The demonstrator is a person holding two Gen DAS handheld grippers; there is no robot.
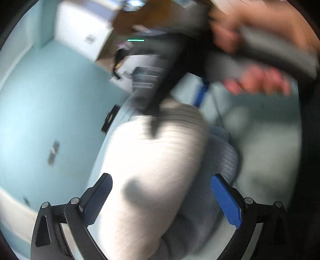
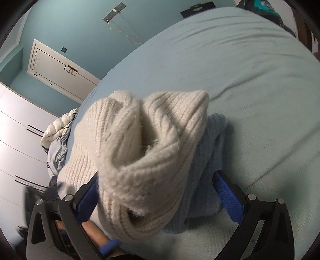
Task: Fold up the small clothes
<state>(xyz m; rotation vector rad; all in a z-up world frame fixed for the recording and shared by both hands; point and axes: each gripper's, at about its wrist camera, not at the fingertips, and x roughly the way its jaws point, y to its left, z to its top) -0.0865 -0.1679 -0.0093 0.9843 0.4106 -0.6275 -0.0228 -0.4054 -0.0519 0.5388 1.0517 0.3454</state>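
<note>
A cream ribbed knit garment (image 2: 144, 152) lies bunched on the pale blue bed sheet (image 2: 230, 70), on top of a blue knit garment (image 2: 208, 160). My right gripper (image 2: 158, 194) is open, its blue-padded fingers (image 2: 228, 198) standing on either side of the cream knit. In the blurred left wrist view the cream knit (image 1: 152, 176) and the blue knit (image 1: 222, 158) lie between the spread fingers of my open left gripper (image 1: 162, 198). The right gripper's body and the hand holding it (image 1: 258, 80) show above the cream knit.
White wardrobe doors (image 2: 18, 144) stand at the left. A white puffy jacket (image 2: 58, 126) and grey-blue cloth (image 2: 58, 154) lie at the bed's left edge. A door (image 2: 58, 72) is set in the turquoise wall. Dark items (image 2: 270, 12) lie at the far right.
</note>
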